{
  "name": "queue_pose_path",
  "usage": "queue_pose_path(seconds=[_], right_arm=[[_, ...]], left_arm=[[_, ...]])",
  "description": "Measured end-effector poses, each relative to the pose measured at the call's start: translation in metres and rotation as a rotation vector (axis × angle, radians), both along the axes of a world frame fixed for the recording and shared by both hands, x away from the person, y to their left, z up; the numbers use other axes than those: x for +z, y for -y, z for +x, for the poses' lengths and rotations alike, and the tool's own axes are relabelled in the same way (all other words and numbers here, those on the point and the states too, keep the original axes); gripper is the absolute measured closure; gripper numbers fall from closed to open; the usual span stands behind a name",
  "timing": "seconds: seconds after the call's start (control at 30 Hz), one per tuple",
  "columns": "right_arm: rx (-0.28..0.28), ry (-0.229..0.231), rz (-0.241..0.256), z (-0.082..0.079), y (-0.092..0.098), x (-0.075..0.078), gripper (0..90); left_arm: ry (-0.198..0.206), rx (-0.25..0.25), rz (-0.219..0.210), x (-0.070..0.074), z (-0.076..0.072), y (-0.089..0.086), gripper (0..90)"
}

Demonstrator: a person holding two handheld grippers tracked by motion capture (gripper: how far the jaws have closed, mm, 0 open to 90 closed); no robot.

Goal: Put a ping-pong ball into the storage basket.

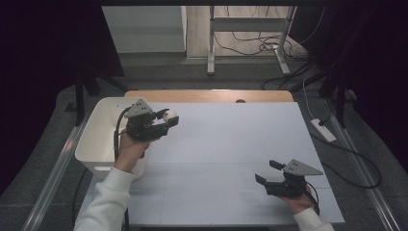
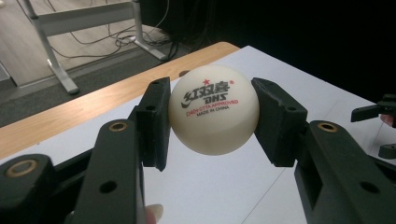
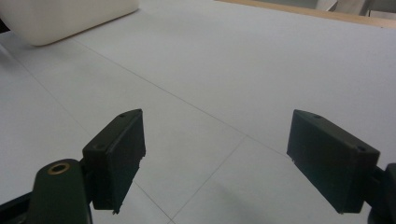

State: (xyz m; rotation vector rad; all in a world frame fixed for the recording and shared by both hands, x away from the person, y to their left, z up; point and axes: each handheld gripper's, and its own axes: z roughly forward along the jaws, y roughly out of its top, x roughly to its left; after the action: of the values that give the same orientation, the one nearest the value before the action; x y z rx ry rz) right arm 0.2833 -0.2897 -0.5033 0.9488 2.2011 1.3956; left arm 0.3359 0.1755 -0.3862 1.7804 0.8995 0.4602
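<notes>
A white ping-pong ball (image 2: pixel 214 108) with red and black print is clamped between the jaws of my left gripper (image 2: pixel 210 121). In the high view that left gripper (image 1: pixel 166 119) is held above the table's left side, beside the white bin (image 1: pixel 98 137), with the ball (image 1: pixel 169 115) at its tip. My right gripper (image 1: pixel 268 172) rests low near the table's front right, open, with nothing between its jaws. In the right gripper view its jaws stand wide apart over bare white tabletop (image 3: pixel 219 93), with the gripper (image 3: pixel 217 161) itself open.
The white bin's rounded corner (image 3: pixel 56 21) lies far off in the right gripper view. A wooden strip (image 1: pixel 207 96) runs along the table's far edge. Beyond it are a metal table frame (image 1: pixel 250 38) and floor cables (image 1: pixel 260 45). A power strip (image 1: pixel 323 130) lies right of the table.
</notes>
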Motion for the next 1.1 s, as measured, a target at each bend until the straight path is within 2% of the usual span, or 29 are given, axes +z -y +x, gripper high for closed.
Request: queue_pose_path(seconds=[1.1], right_arm=[[0.001, 0.001, 0.0, 0.0, 0.0, 0.0, 19.1]], left_arm=[[0.011, 0.113, -0.024, 0.002, -0.008, -0.044, 50.7]])
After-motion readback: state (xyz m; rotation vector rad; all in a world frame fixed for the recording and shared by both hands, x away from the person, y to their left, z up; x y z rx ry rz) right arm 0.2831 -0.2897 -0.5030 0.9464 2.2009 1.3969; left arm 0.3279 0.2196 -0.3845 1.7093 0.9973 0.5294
